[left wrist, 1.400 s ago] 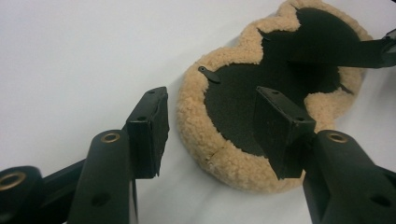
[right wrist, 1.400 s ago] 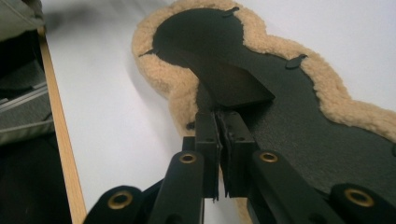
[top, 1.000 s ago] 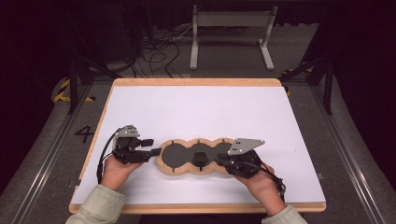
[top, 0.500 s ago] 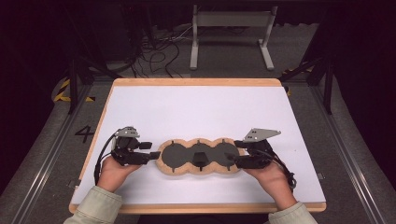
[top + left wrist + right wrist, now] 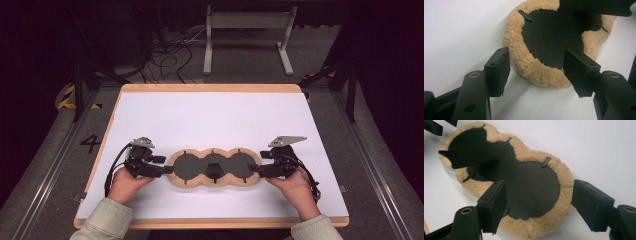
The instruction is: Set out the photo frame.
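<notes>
A three-lobed fleece pad (image 5: pixel 214 167) lay flat near the table's (image 5: pixel 210 115) front edge, the left gripper (image 5: pixel 162 171) and right gripper (image 5: pixel 256 172) at its two ends, both released, the right's jaws just widened; any regrip should seat each fleece rim squarely between pads.

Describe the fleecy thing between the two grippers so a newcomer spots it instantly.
On the white table top, near its front edge, lies a flat tan fleece pad shaped like three joined circles. Its dark centre and woolly rim set it apart from the black left gripper and right gripper flanking it.
</notes>
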The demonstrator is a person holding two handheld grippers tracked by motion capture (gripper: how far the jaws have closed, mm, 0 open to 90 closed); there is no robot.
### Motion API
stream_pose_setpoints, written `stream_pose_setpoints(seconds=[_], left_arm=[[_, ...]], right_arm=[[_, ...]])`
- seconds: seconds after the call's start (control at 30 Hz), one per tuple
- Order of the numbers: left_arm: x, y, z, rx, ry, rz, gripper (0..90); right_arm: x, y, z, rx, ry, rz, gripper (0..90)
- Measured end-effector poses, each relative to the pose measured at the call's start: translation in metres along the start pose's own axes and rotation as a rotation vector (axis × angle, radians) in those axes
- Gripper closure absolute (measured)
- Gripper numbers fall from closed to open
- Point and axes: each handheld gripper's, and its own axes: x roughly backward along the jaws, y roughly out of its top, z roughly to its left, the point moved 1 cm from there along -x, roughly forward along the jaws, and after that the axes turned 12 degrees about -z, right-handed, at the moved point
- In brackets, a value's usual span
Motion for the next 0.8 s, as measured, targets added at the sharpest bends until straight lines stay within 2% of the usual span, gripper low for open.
stream_pose_setpoints(seconds=[0.07,0.17,0.3,0.33,0.47,0.5,0.53,0.7,0.8], left_arm=[[-0.002,-0.001,0.001,0.01,-0.002,0.012,38.7],[-0.005,-0.003,0.002,0.024,-0.015,0.034,38.6],[-0.006,-0.005,0.003,0.048,-0.023,0.05,37.6],[-0.007,-0.005,0.003,0.041,-0.023,0.051,37.2],[-0.008,-0.006,0.003,0.051,-0.025,0.072,36.2],[-0.009,-0.006,0.004,0.033,-0.024,0.067,36.3],[-0.01,-0.007,0.003,0.04,-0.027,0.073,36.4],[-0.012,-0.007,0.003,0.043,-0.043,0.086,36.3],[-0.012,-0.008,0.004,0.058,-0.045,0.095,35.7]], right_arm=[[-0.001,-0.001,-0.002,-0.008,-0.001,0.01,27.0],[-0.005,-0.006,-0.007,-0.044,0.0,0.055,24.9],[-0.011,-0.011,-0.009,-0.054,0.001,0.098,24.9],[-0.012,-0.011,-0.01,-0.059,0.001,0.101,24.3],[-0.015,-0.015,-0.011,-0.078,0.016,0.133,22.1],[-0.016,-0.016,-0.011,-0.078,0.019,0.137,21.6],[-0.018,-0.018,-0.012,-0.09,0.034,0.16,19.9],[-0.023,-0.021,-0.012,-0.096,0.049,0.192,17.7],[-0.023,-0.022,-0.012,-0.12,0.052,0.204,17.1]])
